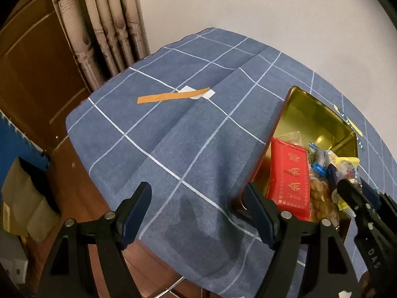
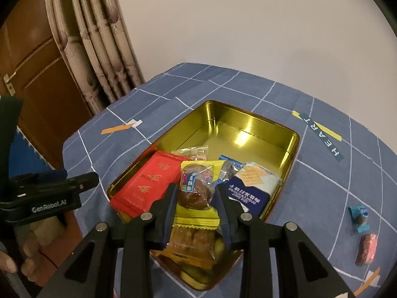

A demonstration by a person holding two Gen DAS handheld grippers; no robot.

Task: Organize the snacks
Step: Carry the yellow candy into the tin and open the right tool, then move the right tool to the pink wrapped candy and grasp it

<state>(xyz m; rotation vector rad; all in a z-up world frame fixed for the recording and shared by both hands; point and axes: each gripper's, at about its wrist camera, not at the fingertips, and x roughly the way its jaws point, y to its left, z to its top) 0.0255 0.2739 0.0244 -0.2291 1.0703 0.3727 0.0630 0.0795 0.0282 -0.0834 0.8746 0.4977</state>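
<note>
A gold-lined tin (image 2: 248, 114) sits on the blue checked cloth and holds a red packet (image 2: 148, 183), a dark blue packet (image 2: 248, 196) and several clear-wrapped snacks. My right gripper (image 2: 196, 193) hovers over the tin's near end, shut on a yellow packet (image 2: 198, 173) with a round brown sweet inside. In the left wrist view the same tin (image 1: 320, 114) and red packet (image 1: 290, 176) lie at the right. My left gripper (image 1: 198, 188) is open over bare cloth just left of the tin, with nothing between its fingers. The right gripper (image 1: 352, 191) shows at the right edge.
Two loose sweets, a blue one (image 2: 359, 217) and a pink one (image 2: 367, 248), lie on the cloth right of the tin. An orange tape strip (image 1: 173, 96) and a HEART label (image 2: 320, 134) mark the cloth. The table's edge drops off left toward a curtain and door.
</note>
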